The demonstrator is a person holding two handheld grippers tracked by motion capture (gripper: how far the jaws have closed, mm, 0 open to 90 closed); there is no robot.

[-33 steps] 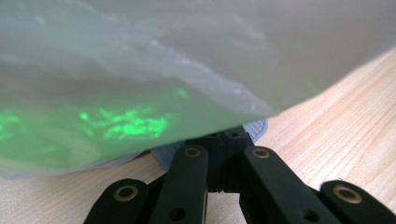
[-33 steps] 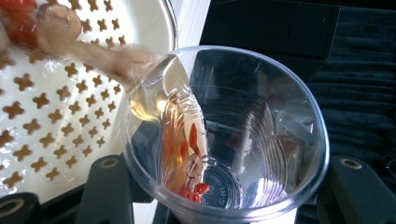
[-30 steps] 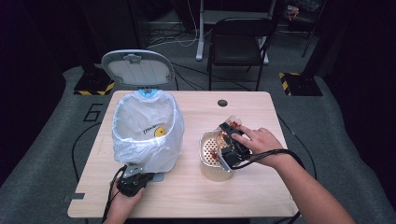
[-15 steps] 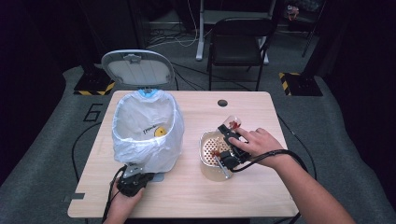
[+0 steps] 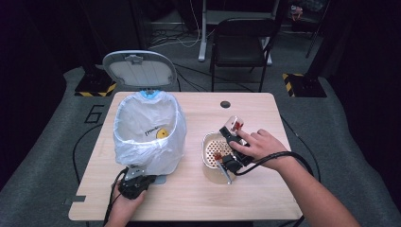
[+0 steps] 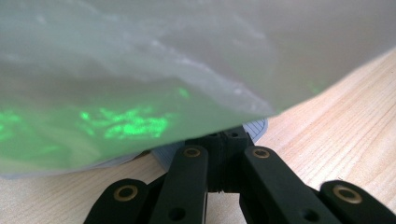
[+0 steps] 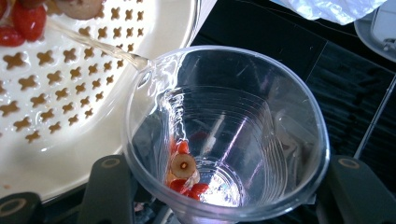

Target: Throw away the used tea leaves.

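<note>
At the left, your left tongs (image 5: 135, 182) sit shut at the foot of the bin (image 5: 149, 130), which stands on the left half of the table (image 5: 189, 198). In the left gripper view the jaws are pressed together at the bin's base, under the hanging bag (image 6: 140, 84); I can't tell whether they pinch anything there. The bin's lid (image 5: 139, 69) stands open behind it.

To the right, your right tongs (image 5: 232, 137) hold a clear cup (image 7: 224, 135) by its sides, jaws part-way closed on it. The cup is tipped, mouth toward the strainer (image 5: 213, 150), which lies just left of it in the high view. In the right gripper view liquid runs off the cup's lip onto the perforated strainer (image 7: 70, 93), while bits of food (image 7: 184, 172) cling at the cup's bottom.

What matters for the next move: the strainer is on the mouth side of the cup, so tilting further along the cup's long axis would likely send the leftover bits there. Your right hand is the nearer one.
</note>
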